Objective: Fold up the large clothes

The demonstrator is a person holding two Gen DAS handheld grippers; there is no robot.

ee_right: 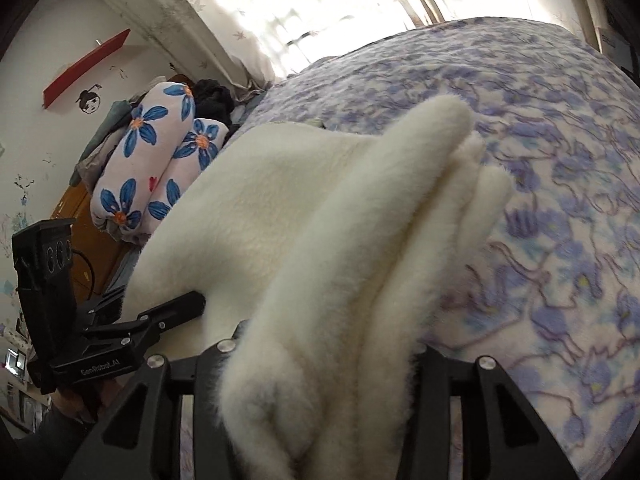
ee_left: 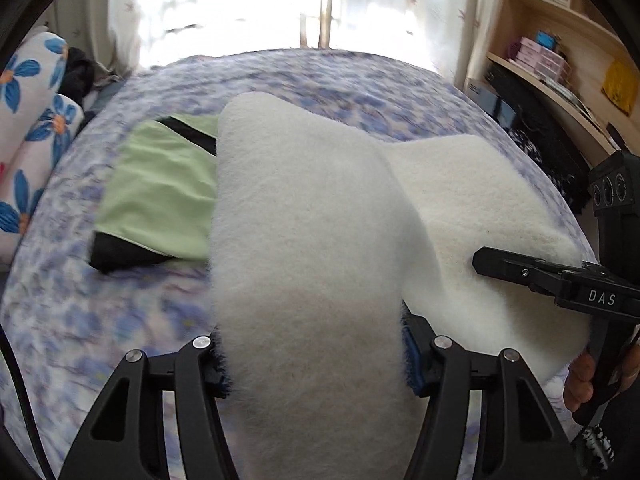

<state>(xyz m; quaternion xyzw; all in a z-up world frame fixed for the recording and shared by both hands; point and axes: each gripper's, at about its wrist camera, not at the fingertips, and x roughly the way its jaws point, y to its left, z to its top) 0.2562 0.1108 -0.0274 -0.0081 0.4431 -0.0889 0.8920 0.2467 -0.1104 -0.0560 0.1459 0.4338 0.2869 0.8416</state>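
A large white fleece garment (ee_left: 312,240) lies over the bed and rises into both grippers. My left gripper (ee_left: 316,364) is shut on a thick fold of it, which fills the space between the fingers. My right gripper (ee_right: 320,376) is shut on a bunched, layered edge of the same white fleece garment (ee_right: 328,240). The right gripper also shows in the left wrist view (ee_left: 560,280) at the right, over the fleece. The left gripper shows in the right wrist view (ee_right: 132,320) at the lower left.
The bed has a purple floral blanket (ee_left: 120,320). A folded green and black garment (ee_left: 160,196) lies left of the fleece. Rolled blue-flower bedding (ee_left: 32,140) sits at the bed's left edge. Wooden shelves (ee_left: 560,60) stand to the right. A bright window is behind.
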